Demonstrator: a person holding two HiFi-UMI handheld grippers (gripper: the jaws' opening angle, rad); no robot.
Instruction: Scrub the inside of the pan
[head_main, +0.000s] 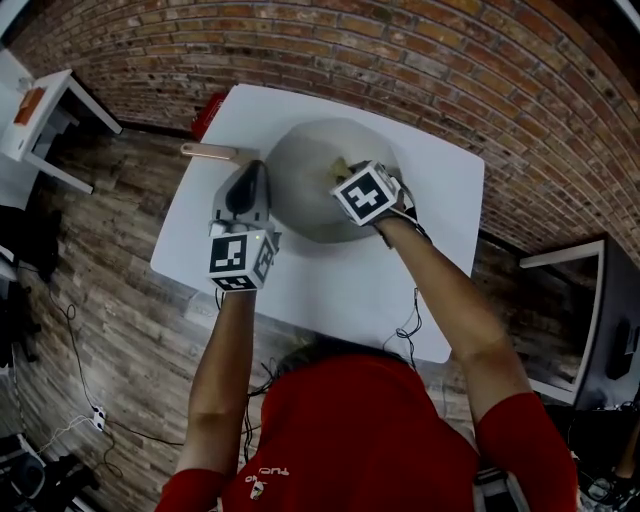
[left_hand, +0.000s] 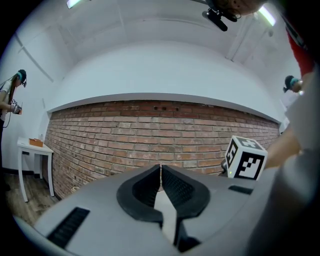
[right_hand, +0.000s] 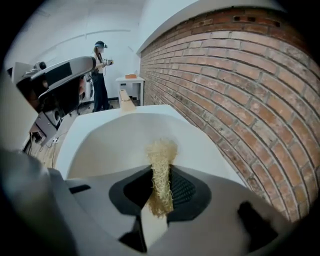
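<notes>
**A:** Start closest to the person. What is the left gripper (left_hand: 161, 171) doing?

**B:** Its 2 fingers (left_hand: 146, 188) are pressed together at the tips, and nothing shows between them. From the head view it sits at the left edge of the pan (head_main: 300, 195), pointed toward the brick wall (head_main: 400, 60). I can't tell whether it touches the rim.

**A:** So it isn't steadying the pan?

**B:** Not by a grip, as far as I can see. The handle (head_main: 208, 151) sticks out to the left, beyond that gripper, and nothing holds it.

**A:** And the right gripper (right_hand: 161, 172)?

**B:** Its fingers (right_hand: 183, 192) are clamped on a straw-coloured scrubber (right_hand: 161, 149). A tuft pokes out past the tips, over the pale inside of the pan. The head view puts this gripper inside the bowl, on its right half.

**A:** Is the scrubber on the metal?

**B:** Too close to call. It is at the surface or just above it.

**A:** How far along is the job, then?

**B:** My guess is that scrubbing is under way or about to start. The tool is in hand and in the right place, and the pan sits mid-tabletop (head_main: 330, 290). The inside looks evenly grey with no visible dirt, so nothing tells scrubbed from unscrubbed. Treat the whole inside as left to cover.
</notes>
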